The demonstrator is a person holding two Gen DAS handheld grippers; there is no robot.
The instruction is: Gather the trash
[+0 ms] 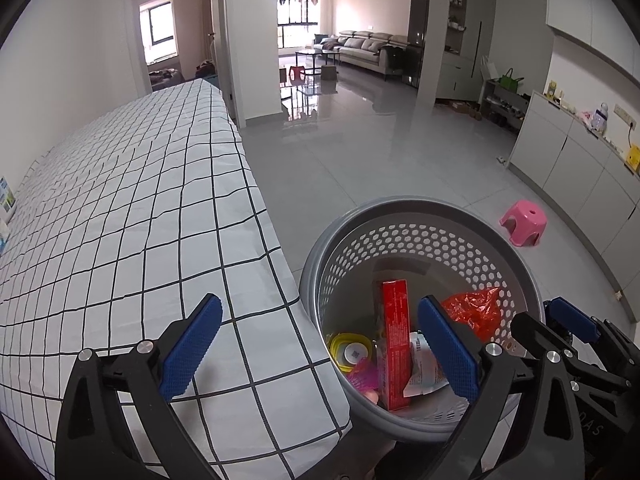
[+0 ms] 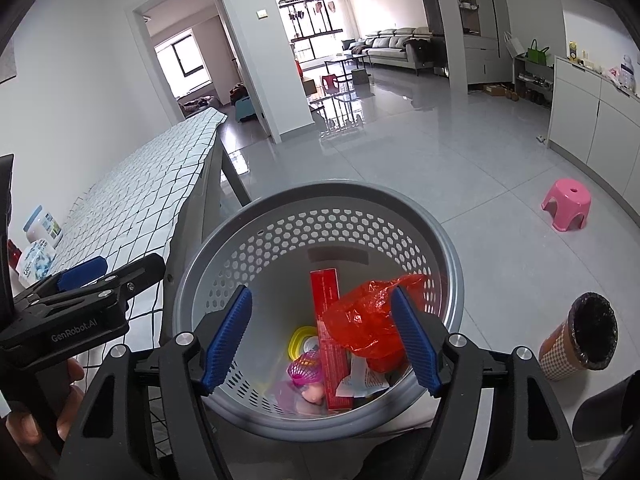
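Note:
A grey perforated trash basket [image 1: 424,208] [image 2: 320,196] stands on the floor beside the table. In it lie a red box [image 1: 394,320] [image 2: 326,292], a crumpled red plastic bag [image 1: 476,308] [image 2: 360,320], a yellow ring lid [image 1: 348,350] [image 2: 302,340], a pink piece [image 2: 306,370] and a white wrapper [image 1: 424,372] [image 2: 360,384]. My left gripper [image 1: 318,344] is open and empty, over the table corner and basket rim. My right gripper [image 2: 322,336] is open and empty above the basket; it also shows in the left wrist view [image 1: 568,320].
The table with a white checked cloth [image 1: 140,208] [image 2: 132,204] fills the left. White jars [image 2: 38,236] stand at its near left. A pink stool [image 1: 522,222] [image 2: 566,204] and a brown lined bin [image 2: 580,336] stand on the floor. Cabinets [image 1: 568,160] line the right wall.

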